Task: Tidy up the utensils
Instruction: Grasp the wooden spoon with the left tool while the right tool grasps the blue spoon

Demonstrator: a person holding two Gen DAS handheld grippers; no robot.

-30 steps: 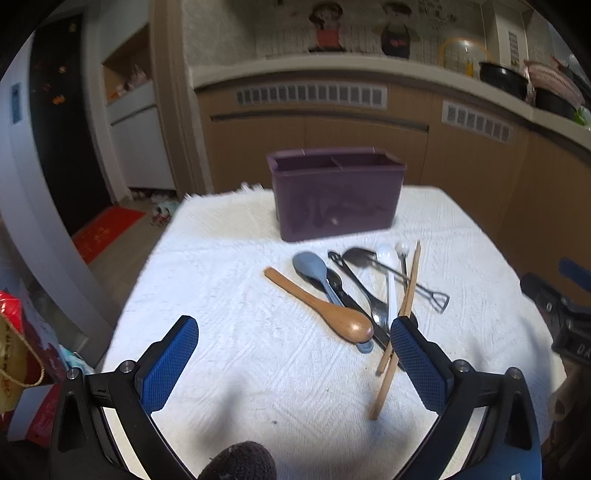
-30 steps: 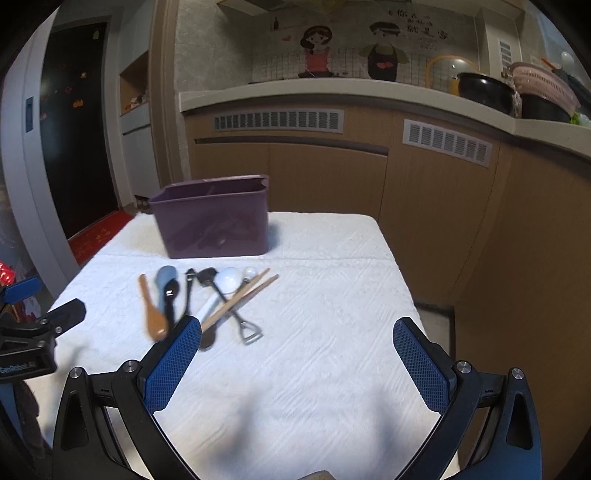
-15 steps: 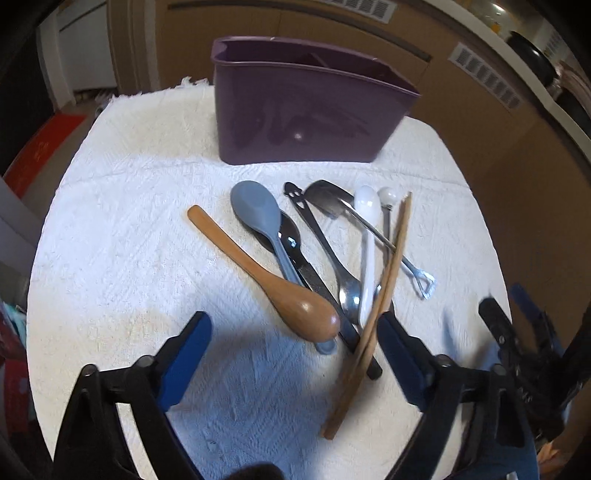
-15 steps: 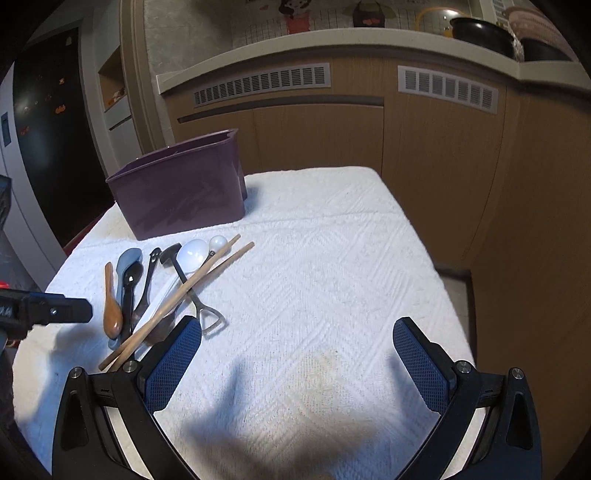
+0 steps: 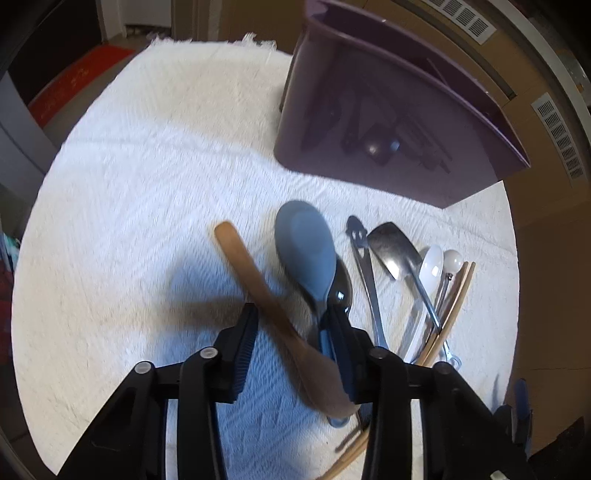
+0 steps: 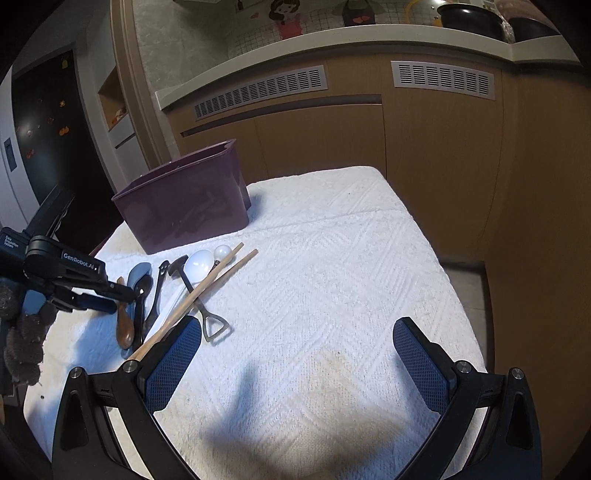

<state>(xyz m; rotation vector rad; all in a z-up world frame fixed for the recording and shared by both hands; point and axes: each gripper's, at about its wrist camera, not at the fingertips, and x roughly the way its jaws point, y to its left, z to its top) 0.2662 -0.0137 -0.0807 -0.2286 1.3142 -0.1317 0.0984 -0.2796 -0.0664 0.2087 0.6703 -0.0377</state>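
A wooden spoon (image 5: pixel 273 310) lies on the white cloth among a grey-blue spoon (image 5: pixel 306 251), a black spoon (image 5: pixel 341 288), metal utensils (image 5: pixel 391 251), a white spoon (image 5: pixel 430 266) and wooden chopsticks (image 5: pixel 450 314). My left gripper (image 5: pixel 291 332) is low over the pile, its jaws half closed around the wooden spoon's handle, with a gap still on the left side. It also shows in the right wrist view (image 6: pixel 110 295). A purple utensil bin (image 5: pixel 399 122) stands behind the pile. My right gripper (image 6: pixel 295 354) is open and empty above the cloth, right of the chopsticks (image 6: pixel 199 295).
The table's white cloth (image 6: pixel 332 295) drops off at the right edge near wooden cabinets (image 6: pixel 406 129). A red mat (image 5: pixel 77 74) lies on the floor to the left. A kitchen counter (image 6: pixel 369 33) runs behind.
My left gripper has dropped down onto the pile and narrowed its jaws around the wooden spoon. My right gripper has stayed open and shifted slightly closer to the table.
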